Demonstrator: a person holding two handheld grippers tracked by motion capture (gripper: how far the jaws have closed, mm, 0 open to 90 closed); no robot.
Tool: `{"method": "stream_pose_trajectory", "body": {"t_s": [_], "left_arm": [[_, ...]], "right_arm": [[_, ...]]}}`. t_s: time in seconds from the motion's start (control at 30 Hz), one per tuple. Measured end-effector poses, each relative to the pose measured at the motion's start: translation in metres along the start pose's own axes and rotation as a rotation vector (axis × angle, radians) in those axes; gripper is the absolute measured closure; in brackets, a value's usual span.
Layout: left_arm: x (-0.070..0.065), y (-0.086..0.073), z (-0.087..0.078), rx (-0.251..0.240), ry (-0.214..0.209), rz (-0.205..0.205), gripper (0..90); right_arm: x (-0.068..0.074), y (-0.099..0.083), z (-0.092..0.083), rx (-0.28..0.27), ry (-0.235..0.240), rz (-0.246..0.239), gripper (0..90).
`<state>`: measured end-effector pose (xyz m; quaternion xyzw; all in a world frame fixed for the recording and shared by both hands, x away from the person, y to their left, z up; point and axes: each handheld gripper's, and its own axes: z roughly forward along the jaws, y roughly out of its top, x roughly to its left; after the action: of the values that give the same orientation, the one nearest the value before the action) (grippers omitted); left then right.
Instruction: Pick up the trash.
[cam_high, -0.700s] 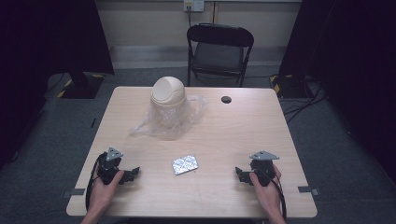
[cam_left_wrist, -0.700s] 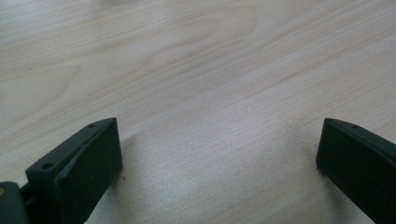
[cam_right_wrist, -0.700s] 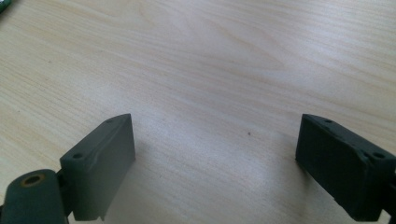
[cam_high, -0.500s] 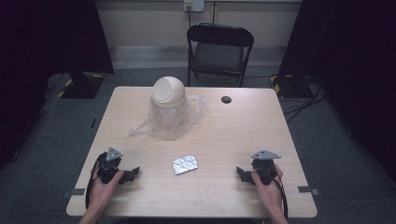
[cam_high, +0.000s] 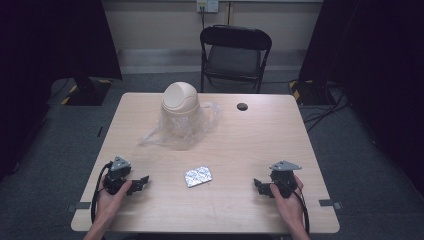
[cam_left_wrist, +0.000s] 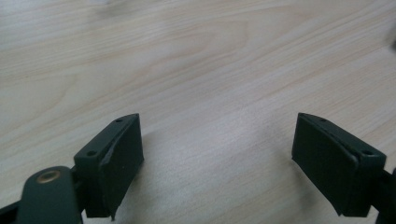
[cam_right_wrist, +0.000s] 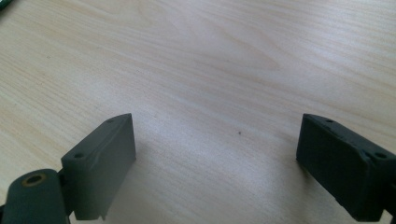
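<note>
Here both grippers' fingers gape beside the foil packet (cam_high: 198, 176).

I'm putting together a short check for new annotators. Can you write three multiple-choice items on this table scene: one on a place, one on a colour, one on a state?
1. Where does the silver packet lie?
A. between the two grippers
B. on the chair
C. inside the bin

2. What colour is the bin?
A. red
B. beige
C. blue

3. How do the left gripper jaws stand?
A. shut on the packet
B. shut on the bag
C. open, with nothing between

Key: 1 A, it lies on the table midway between them; 2 B, its domed lid is beige; 3 C, bare wood shows between them.
</note>
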<state>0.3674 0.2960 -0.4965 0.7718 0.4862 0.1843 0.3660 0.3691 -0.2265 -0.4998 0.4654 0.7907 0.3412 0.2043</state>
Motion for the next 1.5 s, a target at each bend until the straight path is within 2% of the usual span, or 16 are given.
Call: {"method": "stream_pose_trajectory", "body": {"t_s": [0.17, 0.2, 0.33, 0.4, 0.47, 0.6, 0.7, 0.8, 0.83, 0.97, 1.03, 1.1, 1.23, 1.4, 1.47, 1.5], "left_arm": [[0.005, 0.012, -0.001, -0.034, -0.036, -0.022, 16.9], [0.004, 0.018, -0.001, -0.057, -0.04, -0.016, 17.6], [0.002, 0.024, 0.002, -0.077, -0.05, -0.001, 17.8], [0.001, 0.026, 0.004, -0.068, -0.064, 0.002, 18.1], [0.0, 0.034, 0.005, -0.058, -0.077, 0.037, 18.1], [-0.001, 0.044, 0.005, -0.079, -0.087, 0.058, 18.1], [-0.002, 0.06, 0.003, -0.085, -0.102, 0.093, 18.1], [-0.002, 0.066, 0.001, -0.094, -0.111, 0.094, 18.1], [-0.002, 0.071, -0.001, -0.127, -0.112, 0.082, 18.4], [-0.002, 0.08, 0.0, -0.117, -0.119, 0.099, 18.1], [-0.004, 0.084, 0.0, -0.146, -0.121, 0.089, 18.2], [-0.004, 0.092, 0.003, -0.128, -0.141, 0.095, 18.3], [-0.005, 0.1, 0.003, -0.152, -0.133, 0.096, 18.5], [-0.006, 0.114, 0.007, -0.174, -0.146, 0.114, 18.5], [-0.008, 0.121, 0.01, -0.162, -0.152, 0.126, 18.6], [-0.01, 0.126, 0.013, -0.183, -0.147, 0.137, 18.6]], "right_arm": [[0.0, 0.0, 0.0, 0.0, -0.001, 0.0, 10.7], [0.0, 0.0, 0.0, 0.0, -0.001, 0.002, 10.7], [0.0, 0.0, 0.0, 0.0, -0.001, 0.002, 10.7], [0.0, 0.0, 0.0, 0.0, -0.001, 0.001, 10.7], [0.0, 0.0, 0.0, 0.0, -0.001, 0.001, 10.7], [0.0, 0.0, 0.0, 0.0, -0.001, 0.001, 10.7], [0.0, 0.0, 0.0, 0.0, -0.001, 0.002, 10.7], [0.0, 0.0, 0.0, 0.0, -0.001, 0.002, 10.7], [0.0, 0.0, 0.0, 0.0, -0.001, 0.002, 10.7], [0.0, 0.0, 0.0, 0.0, -0.001, 0.001, 10.7], [0.0, 0.0, 0.0, 0.0, -0.001, 0.001, 10.7], [0.0, 0.0, 0.0, 0.001, -0.002, 0.003, 10.7], [0.0, 0.0, 0.0, 0.0, -0.002, 0.001, 10.7], [0.0, 0.0, 0.0, 0.0, -0.003, 0.001, 10.7], [0.0, 0.0, 0.0, 0.001, -0.003, 0.003, 10.7], [0.0, 0.0, 0.0, 0.0, -0.002, 0.001, 10.7]]}}
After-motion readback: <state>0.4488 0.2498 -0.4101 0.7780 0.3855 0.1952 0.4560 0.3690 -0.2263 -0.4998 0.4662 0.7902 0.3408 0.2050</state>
